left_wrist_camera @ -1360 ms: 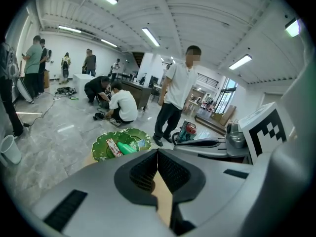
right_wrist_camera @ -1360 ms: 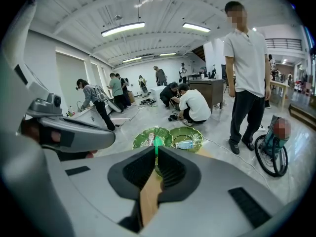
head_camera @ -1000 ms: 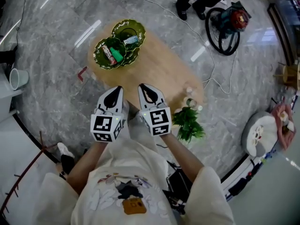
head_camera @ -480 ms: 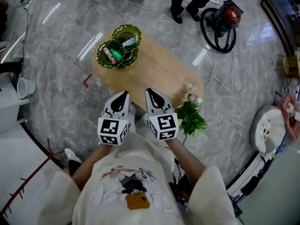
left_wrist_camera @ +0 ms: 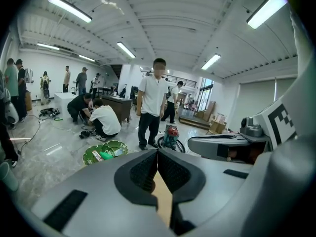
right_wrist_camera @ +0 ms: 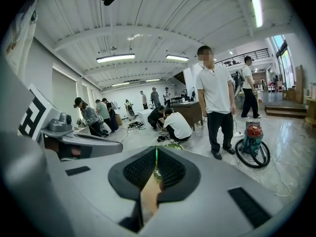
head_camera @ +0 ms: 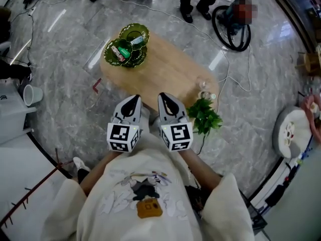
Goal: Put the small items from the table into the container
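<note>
While both grippers hang side by side just short of the table's near end, marker cubes close to the person's chest, each points toward 12 o'clock.

Left gripper [head_camera: 134, 99]: jaws pressed together, pads meeting in a thin line, nothing between them. Its own view shows only wood through the slit below.

Right gripper [head_camera: 163, 96]: the same, jaws closed to a hairline and empty, with a sliver of green showing past the tips. The two grippers are near each other but not touching.

Potted plant [head_camera: 203, 118] at 3 o'clock of the right gripper, at the near right edge of the table [head_camera: 165, 72]. A few small pale bottles [head_camera: 205, 94] just beyond it, too small to make out.

Green dish [head_camera: 128, 49] at the far end, roughly 11 o'clock from the grippers and well apart from them. Lobed, glassy. Small items [head_camera: 122, 55] lie inside: a green piece beside a red-and-white packet in the nearer lobe, a pale one in the far lobe.

Off the table:
- Paper cup [head_camera: 31, 94] at 9 o'clock, on a white surface.
- Vacuum cleaner [head_camera: 233, 24] on the floor at 1 o'clock.
- A standing person's legs [head_camera: 193, 4] at 12 o'clock, beyond the dish.
</note>
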`<action>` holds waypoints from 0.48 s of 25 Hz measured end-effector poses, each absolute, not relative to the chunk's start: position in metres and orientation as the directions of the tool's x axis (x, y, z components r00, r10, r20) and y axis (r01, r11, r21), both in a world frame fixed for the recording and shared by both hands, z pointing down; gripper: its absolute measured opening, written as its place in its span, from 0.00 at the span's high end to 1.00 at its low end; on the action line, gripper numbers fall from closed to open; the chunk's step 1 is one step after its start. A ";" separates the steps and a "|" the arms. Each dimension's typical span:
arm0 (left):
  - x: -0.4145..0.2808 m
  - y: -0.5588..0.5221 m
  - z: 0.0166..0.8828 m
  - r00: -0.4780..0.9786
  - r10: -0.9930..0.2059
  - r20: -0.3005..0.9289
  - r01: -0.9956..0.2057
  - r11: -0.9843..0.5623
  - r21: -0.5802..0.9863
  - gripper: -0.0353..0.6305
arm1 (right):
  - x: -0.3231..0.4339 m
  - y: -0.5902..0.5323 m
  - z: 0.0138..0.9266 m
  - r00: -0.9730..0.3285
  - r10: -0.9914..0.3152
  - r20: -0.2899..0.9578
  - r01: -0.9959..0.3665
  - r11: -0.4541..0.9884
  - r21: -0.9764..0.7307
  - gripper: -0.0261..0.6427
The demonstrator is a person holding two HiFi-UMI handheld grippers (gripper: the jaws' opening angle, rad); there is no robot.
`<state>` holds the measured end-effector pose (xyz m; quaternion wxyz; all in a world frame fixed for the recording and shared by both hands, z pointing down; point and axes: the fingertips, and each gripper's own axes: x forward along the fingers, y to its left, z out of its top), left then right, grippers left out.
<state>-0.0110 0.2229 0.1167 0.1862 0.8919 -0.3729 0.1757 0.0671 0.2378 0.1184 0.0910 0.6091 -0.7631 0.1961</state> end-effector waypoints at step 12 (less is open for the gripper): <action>-0.009 0.257 0.110 0.664 -0.607 0.438 -0.724 -0.668 0.172 0.94 | 0.062 0.284 0.110 -0.244 -0.901 0.359 -0.962 0.179 -0.204 0.95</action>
